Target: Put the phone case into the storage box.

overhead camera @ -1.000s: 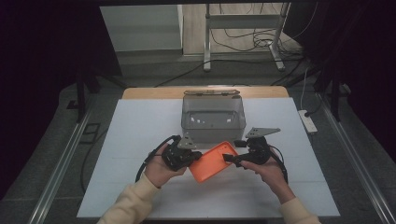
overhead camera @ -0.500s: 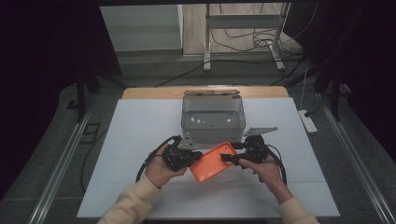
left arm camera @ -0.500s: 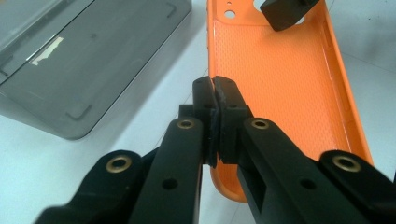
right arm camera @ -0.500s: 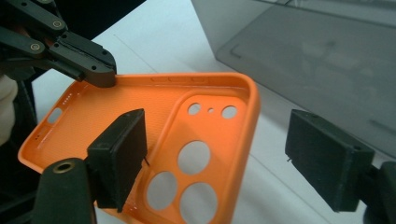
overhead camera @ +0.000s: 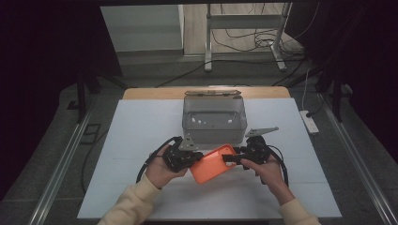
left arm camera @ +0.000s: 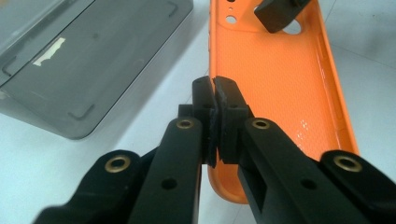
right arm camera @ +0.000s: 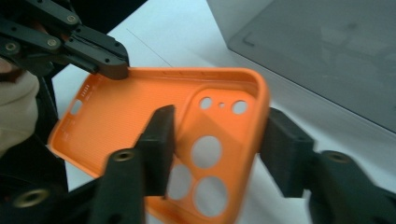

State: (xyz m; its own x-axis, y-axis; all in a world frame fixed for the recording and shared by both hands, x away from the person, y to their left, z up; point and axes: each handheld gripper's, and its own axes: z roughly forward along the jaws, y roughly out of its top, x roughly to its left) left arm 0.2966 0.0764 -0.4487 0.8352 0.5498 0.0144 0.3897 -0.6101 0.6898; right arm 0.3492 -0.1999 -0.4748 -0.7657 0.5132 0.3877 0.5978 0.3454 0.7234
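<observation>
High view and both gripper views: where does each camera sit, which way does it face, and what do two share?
High view: above the person's side, facing forward and down at the white table; forearms, left claw and right claw show.
Left gripper view: rides the left claw, looking along its shut jaws at the orange silicone phone case.
Right gripper view: rides the right claw, jaws apart astride that case.
Shared: both gripper views show case and grey translucent box.

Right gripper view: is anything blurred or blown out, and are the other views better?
Right gripper view: the right claw and the orange phone case edge are motion-smeared. Left gripper view: sharp, with glare spots on the case. High view: dim surroundings, white table evenly lit.
</observation>
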